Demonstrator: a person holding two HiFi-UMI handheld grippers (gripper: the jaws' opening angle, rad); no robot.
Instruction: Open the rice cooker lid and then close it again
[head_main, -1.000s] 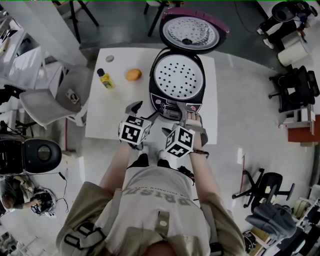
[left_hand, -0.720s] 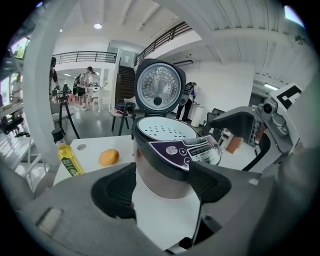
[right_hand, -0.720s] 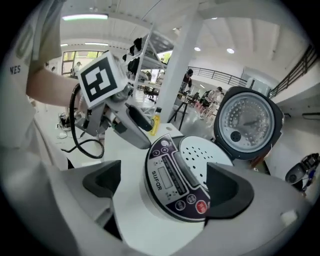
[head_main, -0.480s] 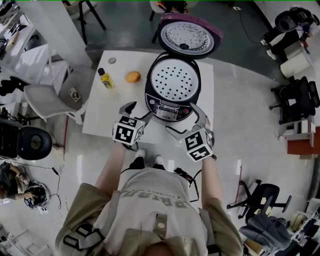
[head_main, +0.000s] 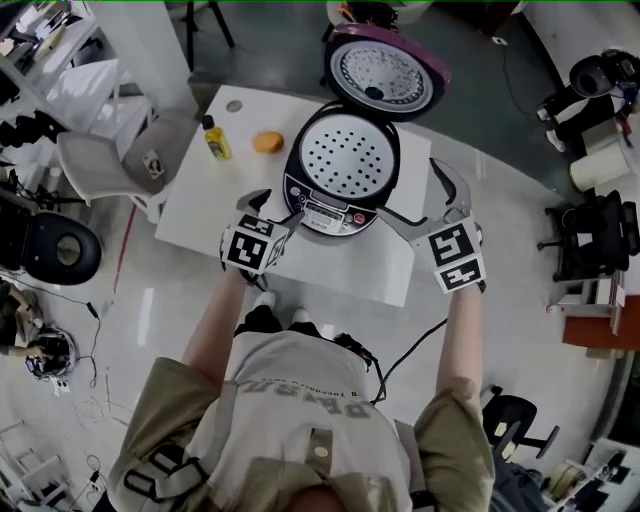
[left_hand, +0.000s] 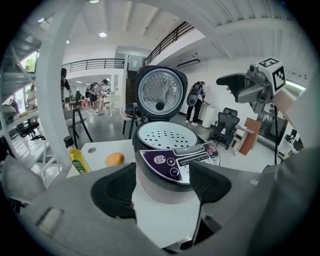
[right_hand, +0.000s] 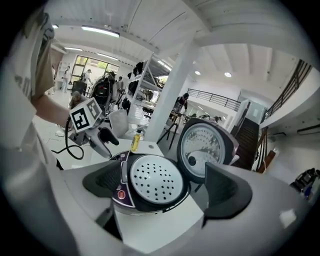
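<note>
Rice cooker (head_main: 342, 170) on the white table (head_main: 210, 215), its lid (head_main: 385, 73) hinged upright at 12 o'clock, so only the closing remains. Right gripper (head_main: 415, 195) at the cooker's 4 o'clock, jaws spread and empty, probably positioned to reach the lid. Left gripper (head_main: 278, 207) hovers at 8 o'clock, jaws likewise apart.

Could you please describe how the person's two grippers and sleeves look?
Both the left gripper and the right gripper are grey, with curved jaws, dark ribbed pads and a white cube bearing black square markers. Black cables trail from them. The person wears a light short-sleeved shirt.
</note>
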